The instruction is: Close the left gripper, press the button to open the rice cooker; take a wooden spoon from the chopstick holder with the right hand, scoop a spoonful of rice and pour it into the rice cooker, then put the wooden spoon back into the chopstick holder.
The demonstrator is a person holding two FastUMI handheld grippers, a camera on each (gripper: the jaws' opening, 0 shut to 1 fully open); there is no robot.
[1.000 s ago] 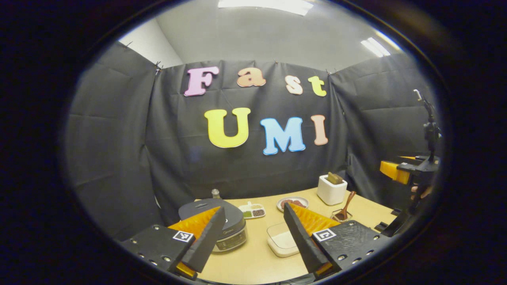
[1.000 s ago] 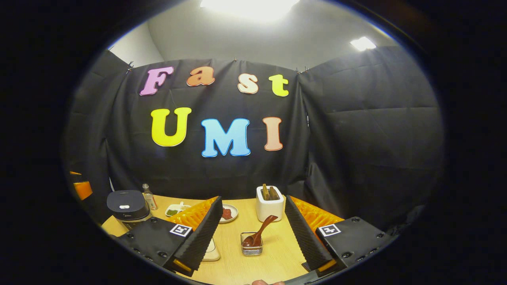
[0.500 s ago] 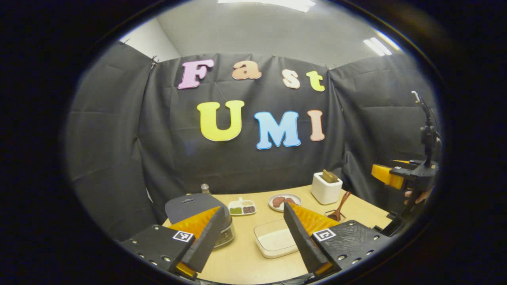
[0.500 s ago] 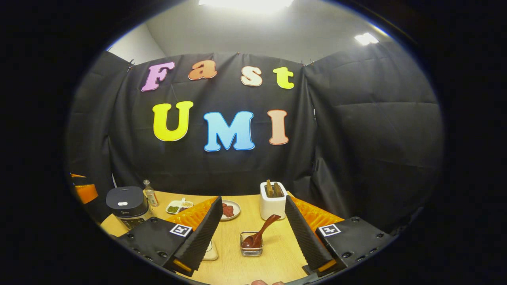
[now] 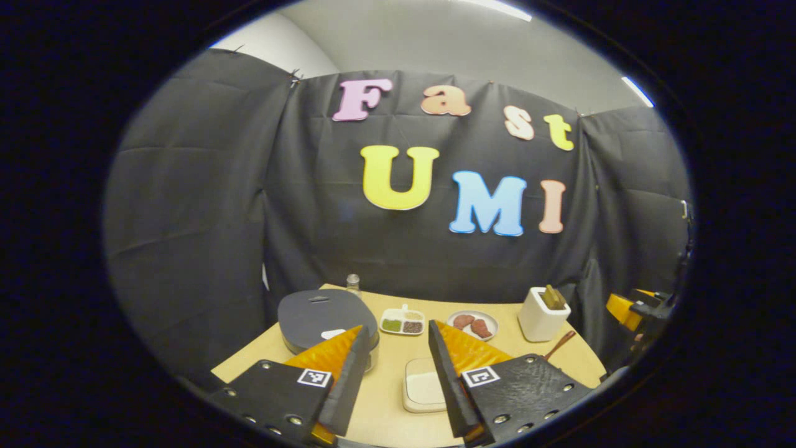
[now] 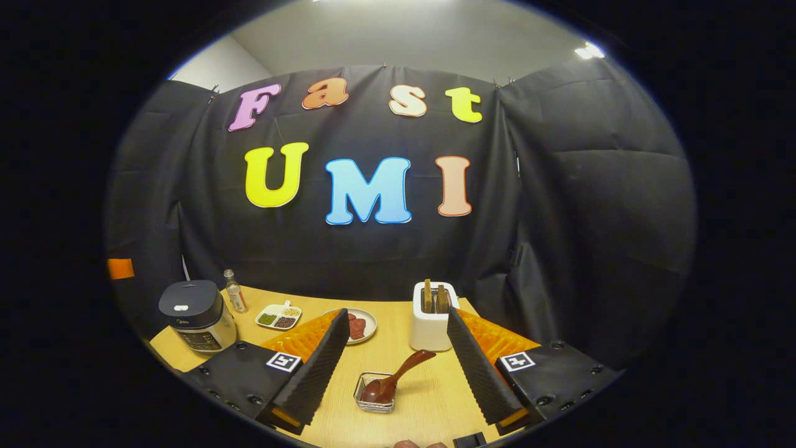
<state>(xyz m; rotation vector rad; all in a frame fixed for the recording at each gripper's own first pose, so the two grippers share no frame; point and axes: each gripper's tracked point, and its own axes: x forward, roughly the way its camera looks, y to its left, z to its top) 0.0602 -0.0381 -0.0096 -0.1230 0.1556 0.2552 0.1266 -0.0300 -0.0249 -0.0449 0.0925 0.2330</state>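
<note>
While lidded, the rounded rice cooker (image 6: 198, 316) gleams.

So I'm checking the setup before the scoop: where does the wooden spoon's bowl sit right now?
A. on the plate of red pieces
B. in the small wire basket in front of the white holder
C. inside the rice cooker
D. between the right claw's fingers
B: in the right gripper view the wooden spoon rests bowl-down in the small wire basket, in front of the white holder.

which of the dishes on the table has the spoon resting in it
The small wire basket nearest the right gripper holds the wooden spoon. The round plate holds reddish pieces, and the divided dish holds beans.
</note>
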